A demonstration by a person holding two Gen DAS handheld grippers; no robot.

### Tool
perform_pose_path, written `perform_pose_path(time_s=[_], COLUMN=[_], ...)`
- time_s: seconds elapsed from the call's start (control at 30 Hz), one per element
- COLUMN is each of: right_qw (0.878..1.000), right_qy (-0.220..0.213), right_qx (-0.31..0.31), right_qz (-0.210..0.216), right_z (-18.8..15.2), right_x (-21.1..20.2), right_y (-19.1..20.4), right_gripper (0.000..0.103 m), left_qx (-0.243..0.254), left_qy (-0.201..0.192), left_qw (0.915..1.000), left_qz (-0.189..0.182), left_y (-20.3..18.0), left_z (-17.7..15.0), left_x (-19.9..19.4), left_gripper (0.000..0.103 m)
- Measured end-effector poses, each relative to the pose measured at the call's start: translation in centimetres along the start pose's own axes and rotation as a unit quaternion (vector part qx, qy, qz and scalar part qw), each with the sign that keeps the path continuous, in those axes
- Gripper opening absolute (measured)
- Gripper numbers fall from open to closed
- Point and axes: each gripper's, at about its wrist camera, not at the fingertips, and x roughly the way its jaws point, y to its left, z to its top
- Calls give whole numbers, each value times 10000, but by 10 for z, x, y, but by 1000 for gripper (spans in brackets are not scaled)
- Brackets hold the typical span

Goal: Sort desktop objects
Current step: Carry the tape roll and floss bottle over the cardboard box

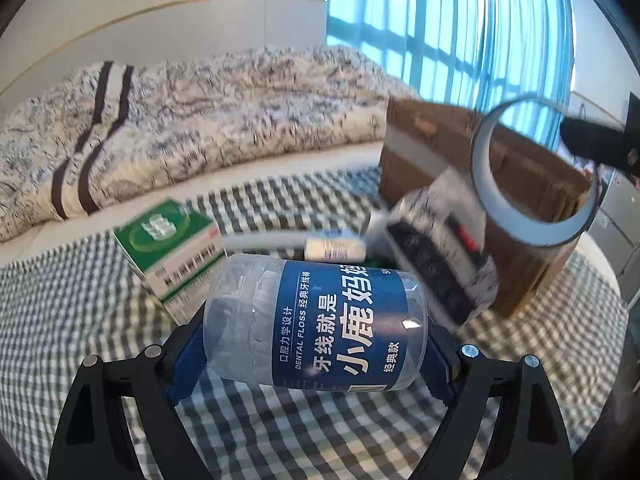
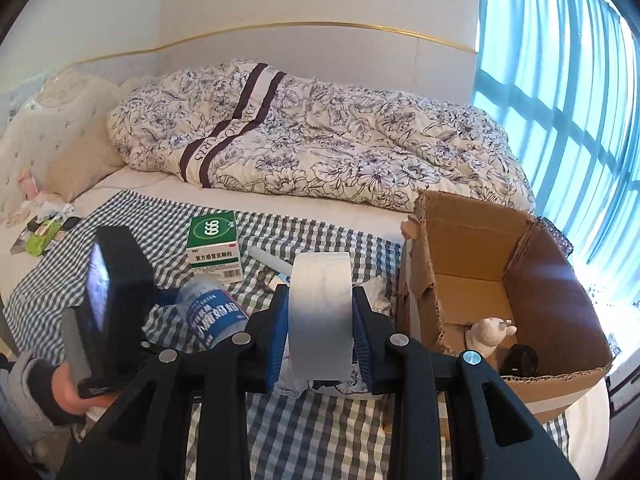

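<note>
Left wrist view: closest in, at 6 o'clock, the left gripper clamps a clear dental floss jar with a blue label, the jar lying sideways between the blue pads above the checked cloth. Just beyond it at 10 o'clock a green medicine box stands on the cloth, and at 12 o'clock a small white tube lies beside a blurred patterned packet. Farther out at 2 o'clock a roll of tape hangs in the air in front of the cardboard box, pinched by a dark finger coming in from 3 o'clock. A floral quilt fills the far side from 9 to 12 o'clock.

Right wrist view: nearest, at 6 o'clock, the right gripper squeezes the roll of tape edge-on between its pads. At 9 o'clock the left gripper carries the jar, with the person's hand at 8 o'clock. The cardboard box sits open at 3 o'clock, with a pale figurine and a dark round object inside. The medicine box stands at 11 o'clock, the quilt beyond.
</note>
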Motion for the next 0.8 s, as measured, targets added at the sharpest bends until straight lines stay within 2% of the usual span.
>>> perform_pose_path(time_s=[0.37, 0.8], right_qw=[9989, 9946], right_qy=[-326, -654], right_qx=[196, 385], right_qz=[-276, -705], right_z=[16, 33], right_x=[-31, -80], right_y=[-22, -55], right_gripper=[29, 29], left_qx=[-247, -216], left_qy=[-928, -1485], left_qw=[9954, 9882], left_qz=[-37, -292], left_y=[-12, -38], left_z=[55, 101], left_x=[-74, -125], left_gripper=[90, 90])
